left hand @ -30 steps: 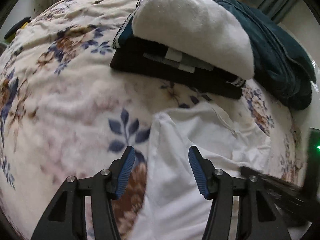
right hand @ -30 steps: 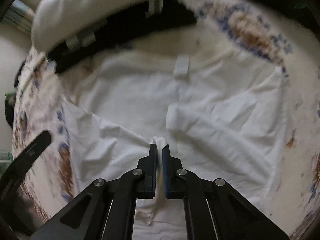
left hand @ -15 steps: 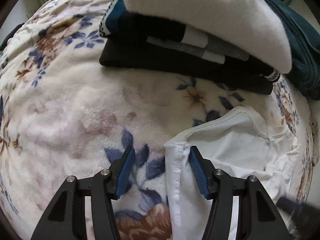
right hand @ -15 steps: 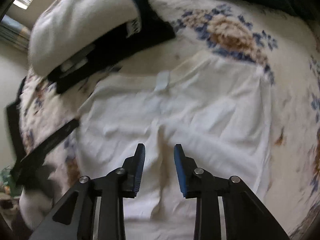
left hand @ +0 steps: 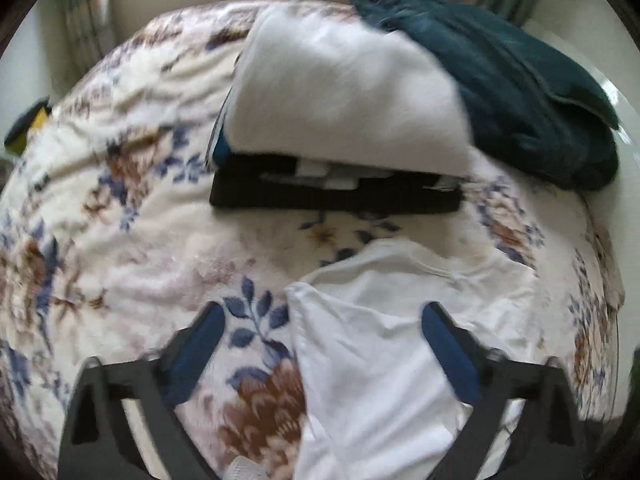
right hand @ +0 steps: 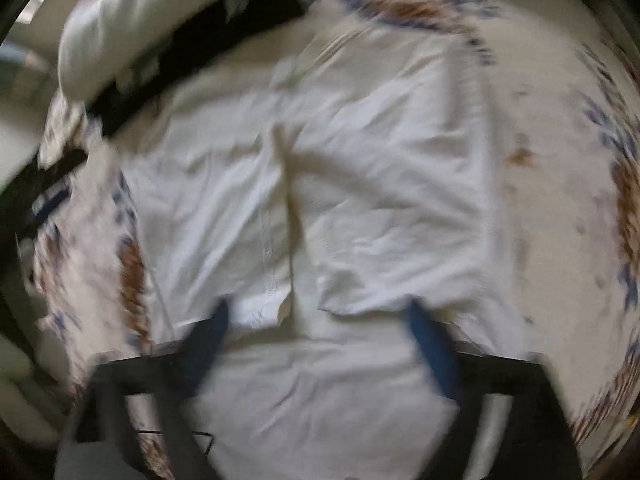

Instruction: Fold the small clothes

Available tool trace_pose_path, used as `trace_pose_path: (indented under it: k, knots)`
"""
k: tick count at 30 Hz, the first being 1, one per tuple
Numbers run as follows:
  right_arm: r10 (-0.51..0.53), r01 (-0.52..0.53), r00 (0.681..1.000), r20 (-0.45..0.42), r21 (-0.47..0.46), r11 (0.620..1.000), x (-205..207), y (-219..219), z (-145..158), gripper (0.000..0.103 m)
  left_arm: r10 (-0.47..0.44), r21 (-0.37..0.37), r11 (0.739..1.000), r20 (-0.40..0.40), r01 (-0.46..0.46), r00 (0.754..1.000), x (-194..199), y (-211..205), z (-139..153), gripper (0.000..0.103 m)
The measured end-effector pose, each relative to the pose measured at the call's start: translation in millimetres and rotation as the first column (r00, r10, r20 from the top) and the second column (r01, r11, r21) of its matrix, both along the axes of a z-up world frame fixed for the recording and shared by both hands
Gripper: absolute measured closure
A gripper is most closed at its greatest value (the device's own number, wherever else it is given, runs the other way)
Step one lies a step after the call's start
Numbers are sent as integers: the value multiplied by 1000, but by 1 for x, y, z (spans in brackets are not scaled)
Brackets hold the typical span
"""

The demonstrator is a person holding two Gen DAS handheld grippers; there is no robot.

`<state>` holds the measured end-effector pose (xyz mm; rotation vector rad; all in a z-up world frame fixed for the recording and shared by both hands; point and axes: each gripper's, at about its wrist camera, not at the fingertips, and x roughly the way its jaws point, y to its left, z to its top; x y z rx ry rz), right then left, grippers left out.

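**Both claws spread over shirt**

Lying flat on the blanket [left hand: 120,240]: white shirt [right hand: 380,200], under both claws. Left claw [left hand: 320,332] gaping wider than before, empty. Right claw [right hand: 316,320] opening further, empty, having dropped the fold. Ahead, sitting beyond the shirt: clothes stack [left hand: 340,120], teal garment [left hand: 520,92]. No legible writing.

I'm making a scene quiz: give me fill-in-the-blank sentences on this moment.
Both tools, left tool and right tool, are ____.
The flat white cotton garment lies on a ____ fleece blanket.
The folded pile's top piece is ____.

Missing: open; floral; white
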<state>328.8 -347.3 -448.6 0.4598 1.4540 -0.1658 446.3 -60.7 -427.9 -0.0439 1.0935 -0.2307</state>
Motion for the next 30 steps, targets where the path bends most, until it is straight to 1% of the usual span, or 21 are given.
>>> trace_pose_path:
  k: [1, 2, 3, 6, 8, 9, 11, 14, 15, 16, 18, 21, 22, 24, 26, 27, 28, 29, 30]
  knots:
    - [-11, 11, 1000, 7, 1, 1000, -2, -7, 10, 2, -11, 8, 1000, 16, 11, 1000, -14, -7, 12, 1]
    - [-18, 18, 1000, 17, 3, 1000, -7, -16, 19, 2, -15, 18, 1000, 20, 15, 1000, -21, -13, 18, 1]
    - [-25, 25, 999, 28, 5, 1000, -13, -26, 33, 2, -18, 36, 999, 21, 17, 1000, -36, -21, 26, 1]
    - [-14, 15, 999, 47, -20, 1000, -26, -50, 55, 2, -17, 63, 998, 1, 17, 1000, -67, -41, 34, 1]
    - [5, -4, 999, 50, -26, 1000, -37, -72, 68, 2, -12, 75, 997, -37, 15, 999, -97, -60, 33, 1]
    - [18, -17, 999, 49, -9, 1000, -43, -87, 70, 2, -6, 83, 996, -48, 10, 999, -106, -65, 32, 1]
    - [37, -38, 998, 40, 15, 999, -50, -107, 71, 2, 15, 100, 995, -89, -6, 996, -136, -87, 27, 1]
    - [104, -106, 994, 31, 59, 993, -59, -143, 62, 2, 59, 124, 992, -177, -37, 982, -195, -133, 14, 1]
    - [138, -139, 990, 21, 68, 988, -62, -158, 57, 2, 68, 129, 991, -196, -43, 978, -208, -146, 12, 1]
    - [162, -163, 987, 11, 72, 984, -64, -169, 54, 2, 82, 141, 989, -230, -50, 970, -230, -165, 5, 1]
    - [211, -211, 977, -1, 81, 974, -69, -197, 51, 2, 97, 141, 988, -294, -57, 951, -271, -202, -12, 1]
    - [284, -284, 959, 5, 66, 957, -68, -232, 51, 2, 113, 124, 990, -378, -70, 919, -316, -241, -38, 1]
    - [294, -294, 956, 4, 59, 954, -67, -242, 50, 2, 115, 133, 989, -397, -67, 911, -335, -258, -51, 1]
    - [306, -305, 952, -1, 64, 950, -63, -261, 42, 2, 117, 156, 986, -420, -56, 900, -359, -279, -70, 1]
    - [306, -305, 952, -2, 82, 949, -57, -272, 33, 2, 142, 180, 981, -433, -69, 890, -376, -290, -88, 1]
    - [304, -302, 953, 3, 107, 947, -51, -276, 26, 2, 152, 184, 980, -436, -77, 887, -381, -291, -93, 1]
    - [303, -301, 953, 7, 121, 946, -47, -277, 21, 2, 164, 186, 979, -441, -89, 882, -388, -293, -101, 3]
    - [302, -301, 953, 15, 147, 942, -37, -276, 13, 2, 179, 192, 976, -443, -102, 879, -394, -294, -108, 13]
    - [303, -302, 953, 23, 171, 938, -29, -273, 6, 2, 189, 194, 975, -443, -112, 876, -398, -293, -112, 18]
